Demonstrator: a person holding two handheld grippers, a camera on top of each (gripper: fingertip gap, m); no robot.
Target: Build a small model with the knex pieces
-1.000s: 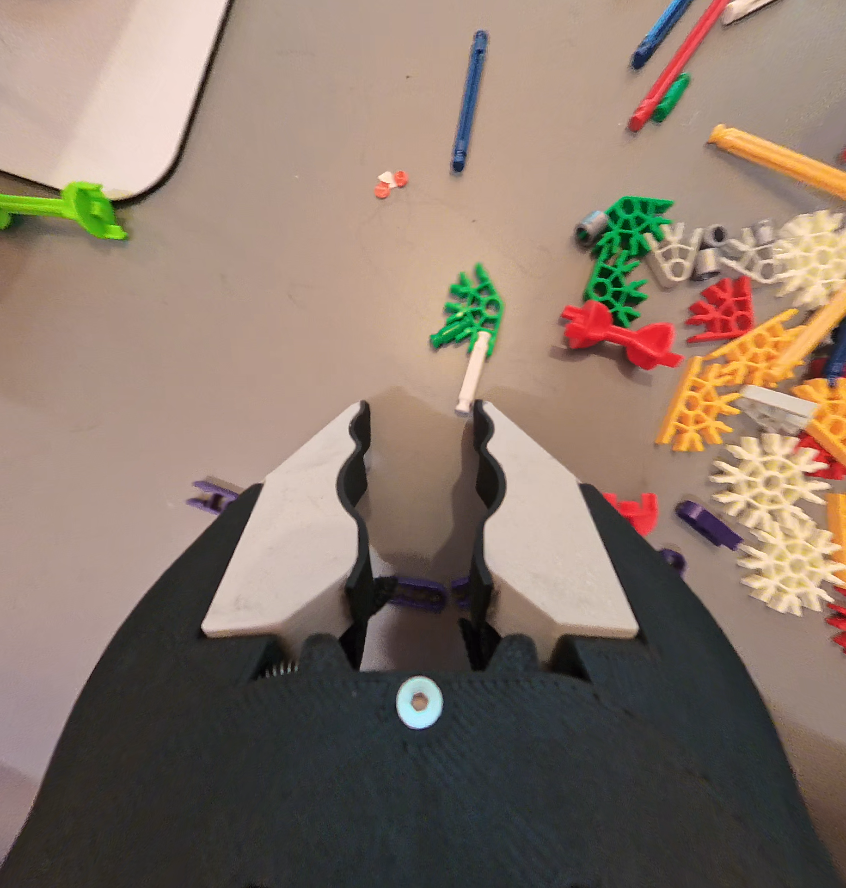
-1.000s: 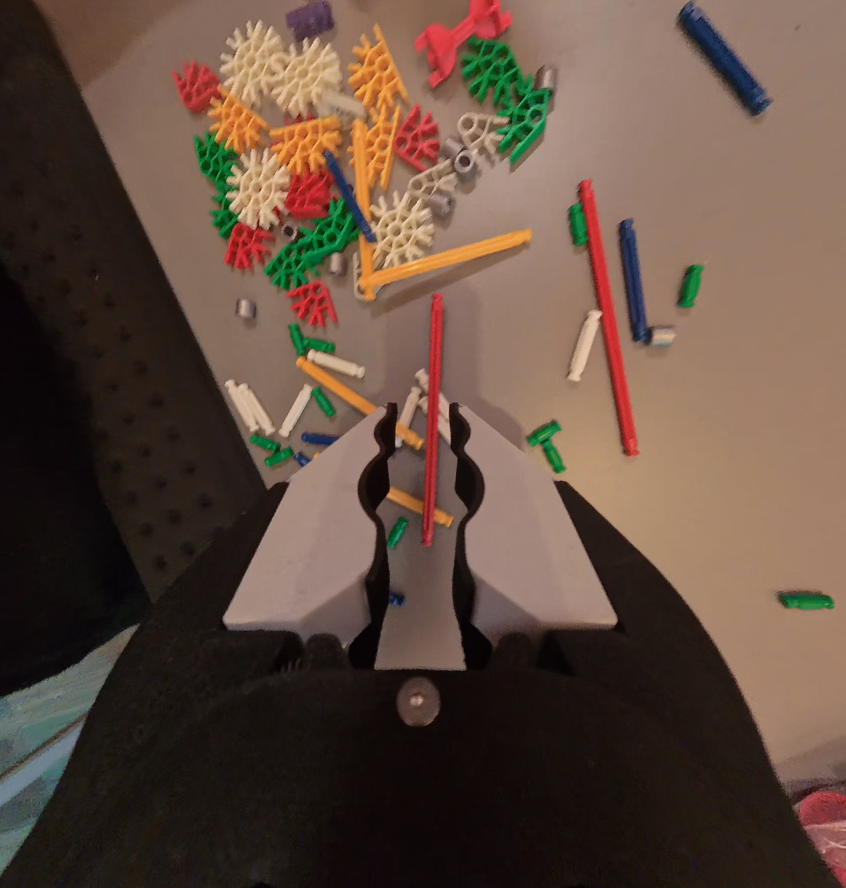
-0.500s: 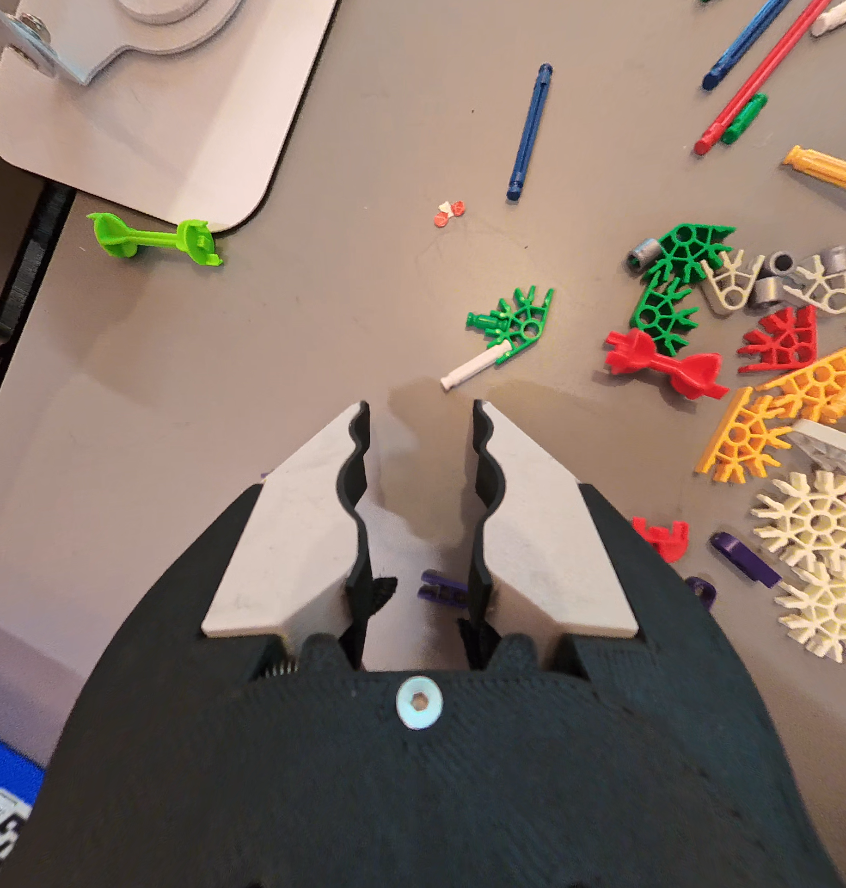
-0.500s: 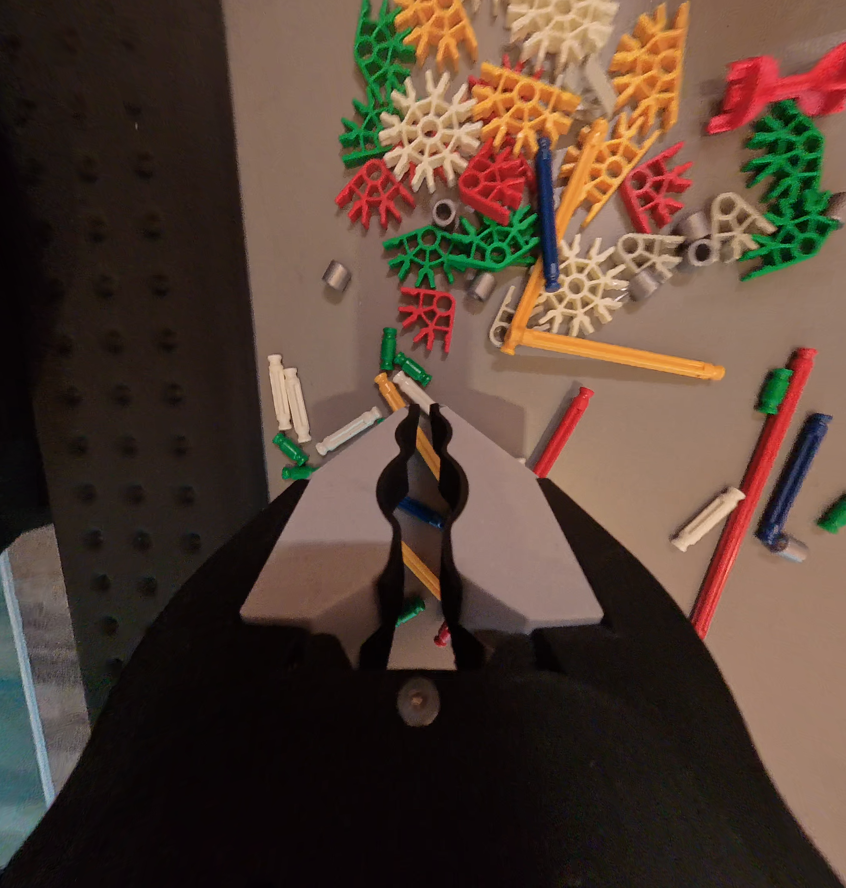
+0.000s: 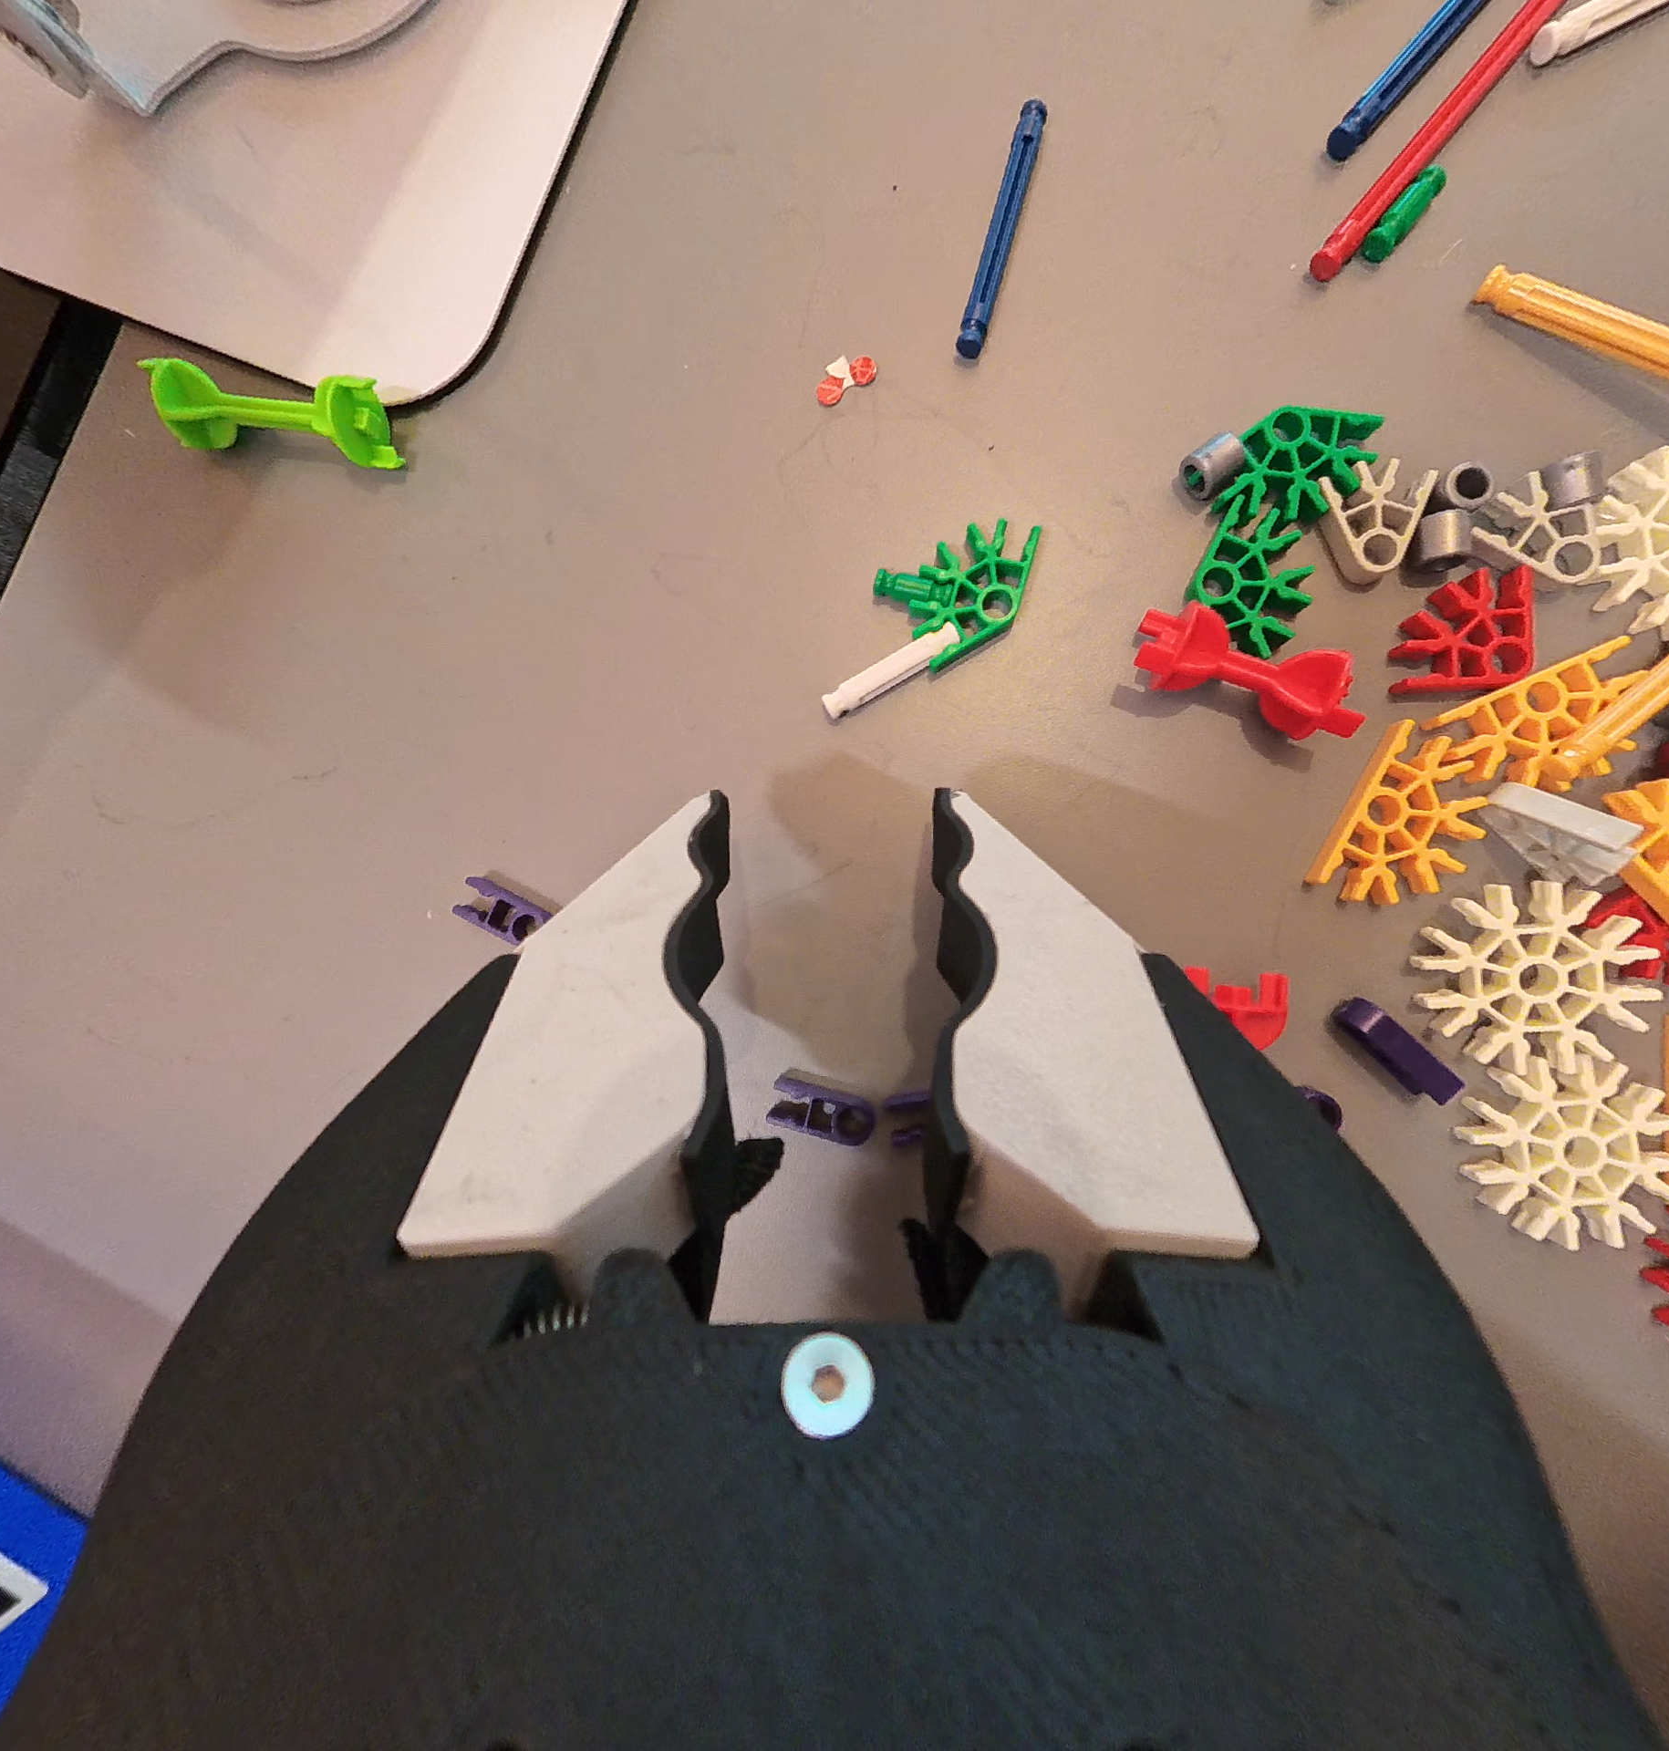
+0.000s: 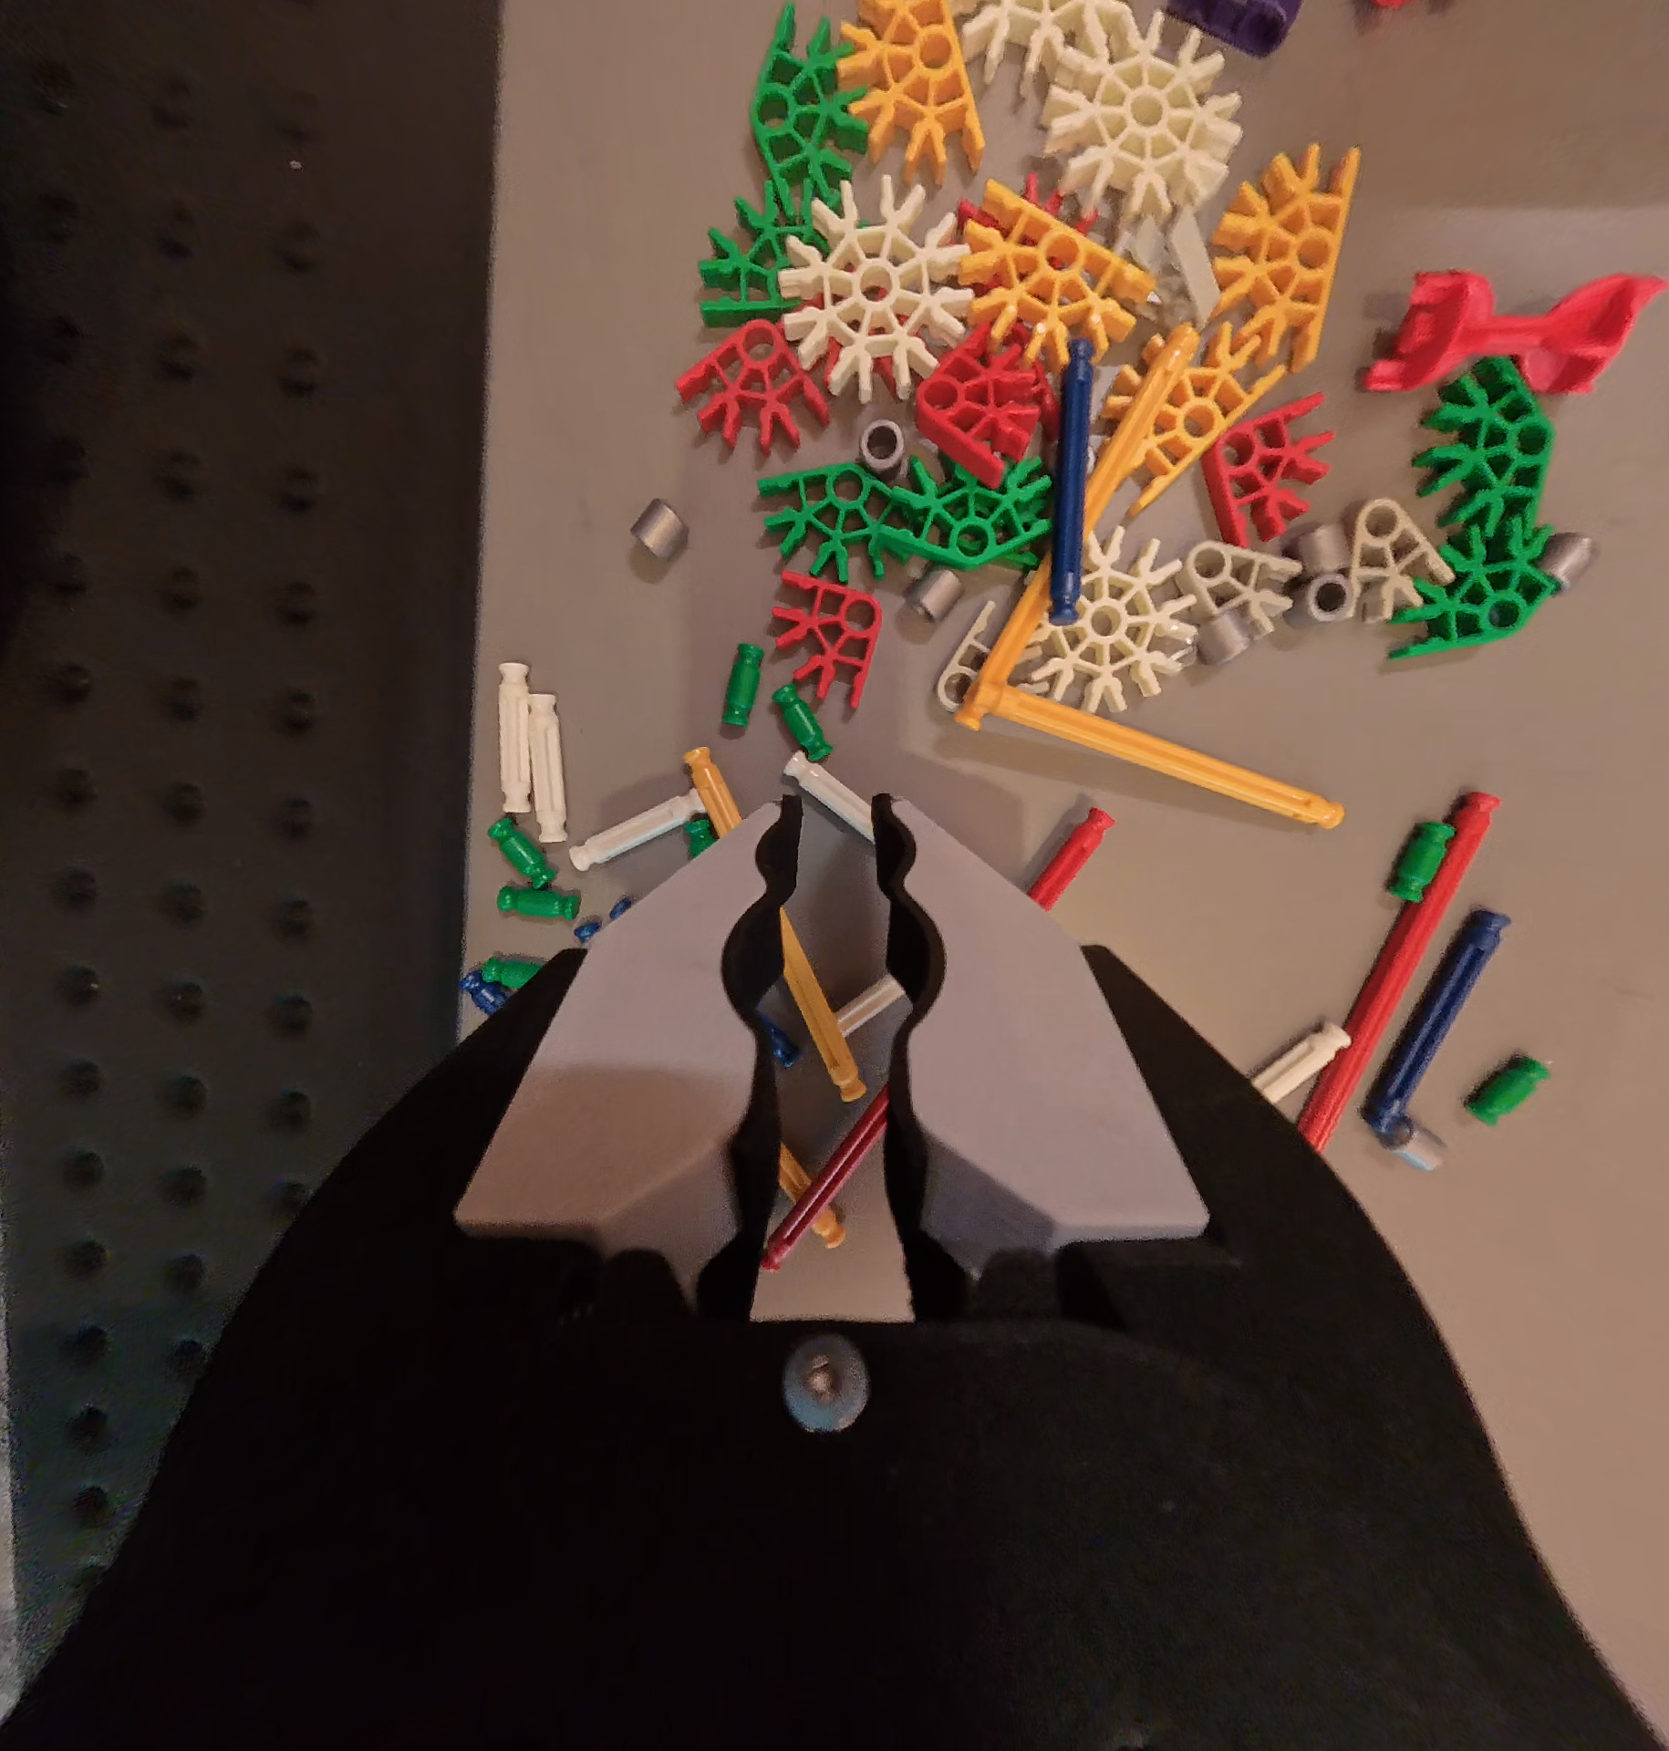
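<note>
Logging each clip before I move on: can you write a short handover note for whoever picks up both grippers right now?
Left gripper: open, empty, above bare grey table. Nearest ahead is a green connector with a white rod plugged into it; purple clips lie below the fingers.
Right gripper: fingers open by a narrow gap, holding nothing, over loose rods. A yellow rod and a thin red rod lie on the table under the gap.
Main connector pile sits ahead of the right gripper.
Done: one connector and rod joined. Left: the rest lies loose.
</note>
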